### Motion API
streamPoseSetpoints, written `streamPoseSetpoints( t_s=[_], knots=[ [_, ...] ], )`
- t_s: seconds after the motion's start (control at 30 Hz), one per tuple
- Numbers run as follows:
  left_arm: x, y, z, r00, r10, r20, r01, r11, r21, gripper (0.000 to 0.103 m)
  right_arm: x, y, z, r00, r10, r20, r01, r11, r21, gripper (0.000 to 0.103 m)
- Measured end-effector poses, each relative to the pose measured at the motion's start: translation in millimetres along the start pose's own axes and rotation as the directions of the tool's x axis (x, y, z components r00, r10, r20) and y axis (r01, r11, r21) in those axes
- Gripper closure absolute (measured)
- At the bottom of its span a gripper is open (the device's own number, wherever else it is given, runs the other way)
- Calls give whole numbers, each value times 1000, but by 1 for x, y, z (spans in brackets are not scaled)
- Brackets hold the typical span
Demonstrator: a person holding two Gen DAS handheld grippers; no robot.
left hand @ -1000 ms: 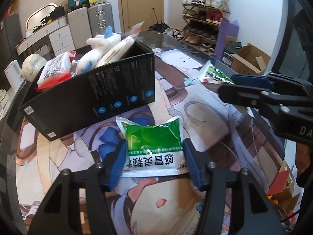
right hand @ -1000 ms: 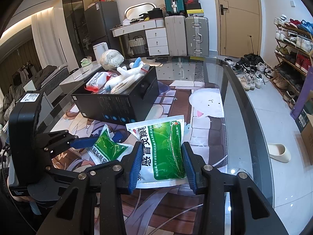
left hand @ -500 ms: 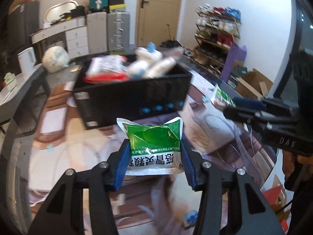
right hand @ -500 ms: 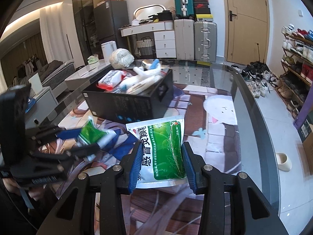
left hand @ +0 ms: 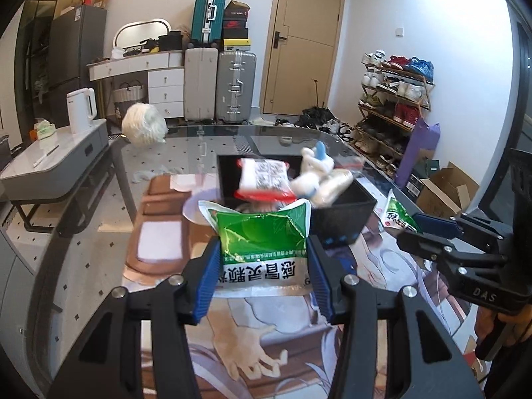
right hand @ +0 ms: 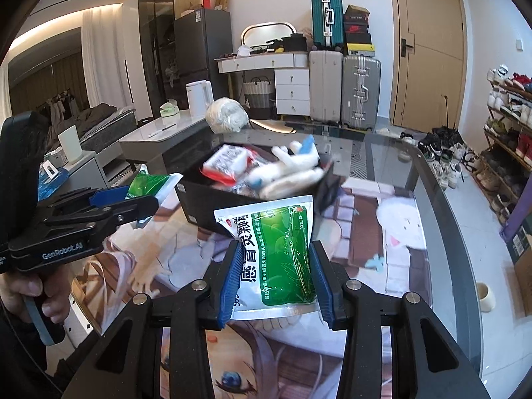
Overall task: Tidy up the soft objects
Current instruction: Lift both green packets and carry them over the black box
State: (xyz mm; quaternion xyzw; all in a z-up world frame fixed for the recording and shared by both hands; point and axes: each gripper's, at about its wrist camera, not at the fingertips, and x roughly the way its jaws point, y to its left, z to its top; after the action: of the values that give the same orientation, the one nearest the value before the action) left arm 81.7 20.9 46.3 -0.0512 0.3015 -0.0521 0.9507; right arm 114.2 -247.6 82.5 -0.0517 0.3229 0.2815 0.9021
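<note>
Left wrist view: left gripper point(left hand: 262, 262) clamped on 1 green granule sachet point(left hand: 262, 249), now lifted clear of the table point(left hand: 83, 232) where a second ago it lay flat on the printed mat point(left hand: 266, 359) in front of the black box point(left hand: 339, 216); the sachet hangs at the box's near wall, upper edge level with the rim. The box already holds 1 red-edged wipes pack point(left hand: 264, 179) and 1 white plush toy point(left hand: 316, 169). Right gripper point(left hand: 412, 229) enters from the right edge, closed on a second green sachet point(left hand: 397, 216). Right wrist view: right gripper point(right hand: 274, 276) pinches its sachet point(right hand: 276, 256) by both side edges, also raised off the mat, near the box point(right hand: 199, 206); left gripper point(right hand: 133, 199) carries its sachet point(right hand: 149, 183) beside the box's left end. Assessment: both sachets are off the table and closing on the box, so 2 drops appear to remain.
</note>
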Motion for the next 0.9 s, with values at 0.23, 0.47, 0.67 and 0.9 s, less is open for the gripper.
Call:
streamPoseSetpoints(
  t_s=[0.23, 0.47, 0.67, 0.9],
  knots=[
    [0, -1, 14, 999, 28, 22, -28, 999, 16, 54, -2, 0, 14, 1000, -8, 27, 7, 1000, 18, 62],
    [0, -4, 23, 999, 32, 38, -33, 999, 21, 54, -5, -2, 24, 999, -14, 47, 14, 1000, 8, 62],
    [-1, -5, 28, 998, 36, 47, -37, 999, 29, 54, -6, -4, 32, 998, -10, 59, 10, 1000, 3, 62],
    [2, 0, 37, 998, 39, 50, -41, 999, 27, 54, 0, -4, 40, 999, -11, 51, 11, 1000, -8, 62]
  ],
)
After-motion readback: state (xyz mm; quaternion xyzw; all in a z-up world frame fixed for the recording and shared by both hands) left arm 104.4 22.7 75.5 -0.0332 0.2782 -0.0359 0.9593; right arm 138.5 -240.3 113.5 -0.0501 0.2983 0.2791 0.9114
